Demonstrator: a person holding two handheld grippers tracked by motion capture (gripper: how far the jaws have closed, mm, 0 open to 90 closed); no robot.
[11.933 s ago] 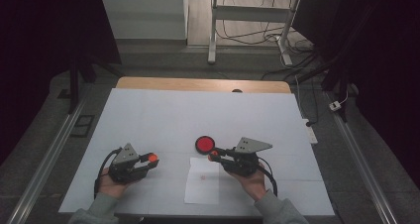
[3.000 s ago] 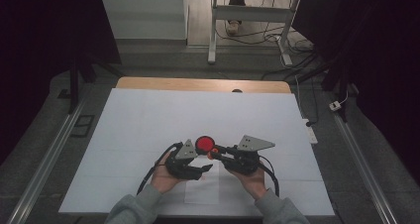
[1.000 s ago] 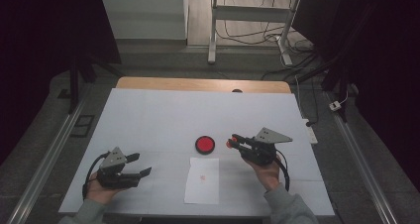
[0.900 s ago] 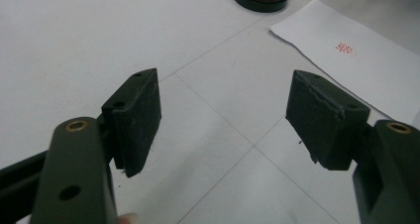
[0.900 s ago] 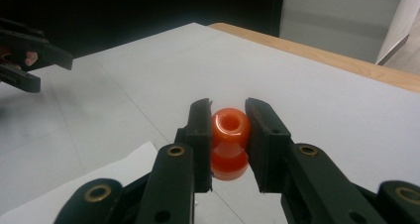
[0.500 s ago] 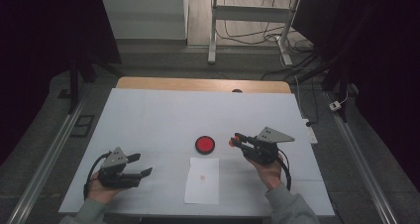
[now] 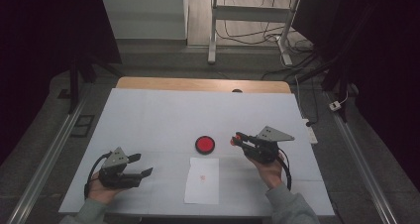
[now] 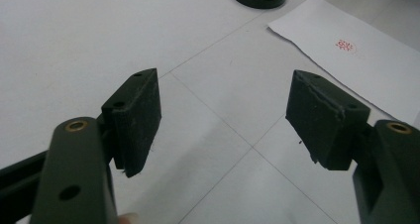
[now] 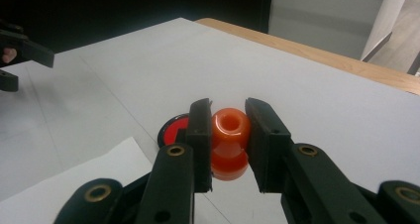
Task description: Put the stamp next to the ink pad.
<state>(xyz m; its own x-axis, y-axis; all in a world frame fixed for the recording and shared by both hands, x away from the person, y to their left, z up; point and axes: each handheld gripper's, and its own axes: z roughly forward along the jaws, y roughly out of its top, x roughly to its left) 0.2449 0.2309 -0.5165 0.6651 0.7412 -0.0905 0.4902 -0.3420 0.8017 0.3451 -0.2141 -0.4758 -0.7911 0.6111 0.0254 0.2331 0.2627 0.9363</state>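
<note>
1. Item: orange stamp (image 9: 229, 142), small and waisted, held in the right claw (image 7: 239, 138). The jaws are clamped on its two sides, the hollow end facing the camera in the right gripper view.
2. Item: red ink pad (image 7: 204, 144), round with a black rim, lying open on the white counter (image 7: 163, 115). It sits just beside the right claw, toward the counter's middle and below the stamp's level.
3. Item: paper sheet (image 7: 202, 181), flat on the counter near the person's edge, just in front of the ink pad and bearing one faint red print (image 8: 344, 45).
4. Item: left claw (image 7: 141, 165), jaws standing apart with nothing between them, low over the counter and well apart from pad and sheet.
5. Handling note, as a judgement: the step looks like carrying the stamp between pad and paper. Keep the grip square on the waist so that the stamp does not twist, bring its face down flat, press straight and lift straight to avoid a smear.
6. Handling note: the free claw could pin the sheet's corner if the paper lifts.
</note>
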